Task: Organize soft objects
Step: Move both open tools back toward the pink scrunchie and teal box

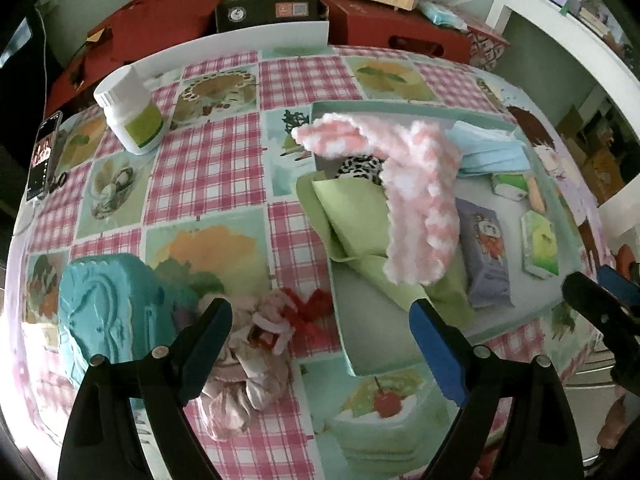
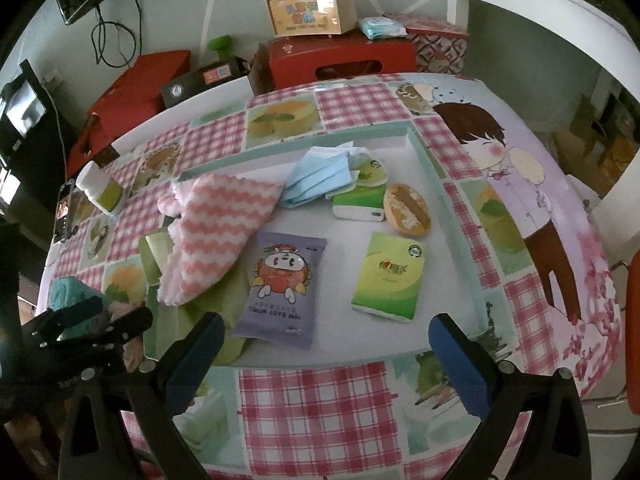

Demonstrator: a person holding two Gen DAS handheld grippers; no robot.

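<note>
A shallow mint tray (image 2: 448, 184) (image 1: 340, 344) holds a pink-and-white fuzzy cloth (image 2: 212, 236) (image 1: 416, 200) draped over a green cloth (image 1: 356, 220), blue face masks (image 2: 320, 176), a purple wipes pack (image 2: 280, 284), green tissue packs (image 2: 390, 276) and a brown bun-like toy (image 2: 406, 210). Outside the tray, a pale pink plush with a red bow (image 1: 256, 344) and a teal soft block (image 1: 108, 308) lie in front of my left gripper (image 1: 320, 340), which is open and empty above the plush. My right gripper (image 2: 326, 354) is open and empty at the tray's near edge.
A white pill bottle (image 1: 130, 114) and a phone (image 1: 42, 156) sit at the table's far left. Red boxes (image 2: 340, 60) and a wooden box (image 2: 310, 10) stand behind the table. A white shelf (image 2: 540, 4) is at the right.
</note>
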